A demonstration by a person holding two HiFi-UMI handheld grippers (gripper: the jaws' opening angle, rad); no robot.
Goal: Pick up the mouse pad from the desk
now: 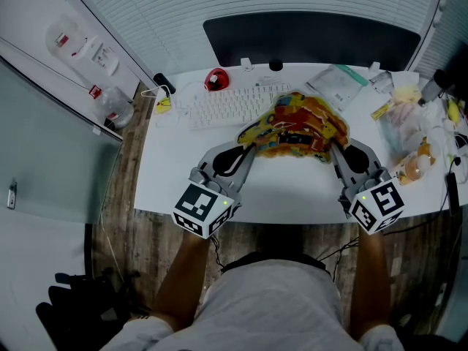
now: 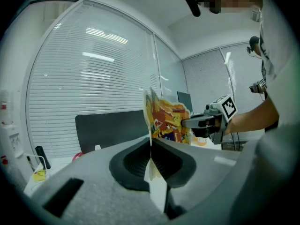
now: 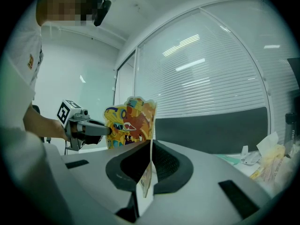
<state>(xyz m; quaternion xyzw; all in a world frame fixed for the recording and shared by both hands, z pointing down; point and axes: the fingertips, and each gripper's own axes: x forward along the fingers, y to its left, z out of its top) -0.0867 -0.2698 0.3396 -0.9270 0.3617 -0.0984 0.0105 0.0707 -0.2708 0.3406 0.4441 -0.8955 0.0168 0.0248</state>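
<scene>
White blinds close off the far side of the room, and a wood-grain floor shows to the left of the white tabletop. A dark panel stands along the tabletop's far edge.

The mouse pad, printed in yellow, orange and red, is between my two tools over the middle of the tabletop. It is bowed and crumpled, and its left part lies over the right end of the keyboard. I cannot tell whether its underside touches the tabletop.

My left hand-held gripper is clenched on the pad's left edge. In the left gripper view the jaws of this hand-held gripper meet on the thin sheet, and the pad stands upright beyond them. My right hand-held gripper is clamped on the right edge in the same way. In the right gripper view the pad rises from the closed jaws of that hand-held gripper, with the left tool just beyond.

Crinkled bags crowd the right end, a green-and-white packet lies near the panel, and a small red thing sits behind the keyboard.
</scene>
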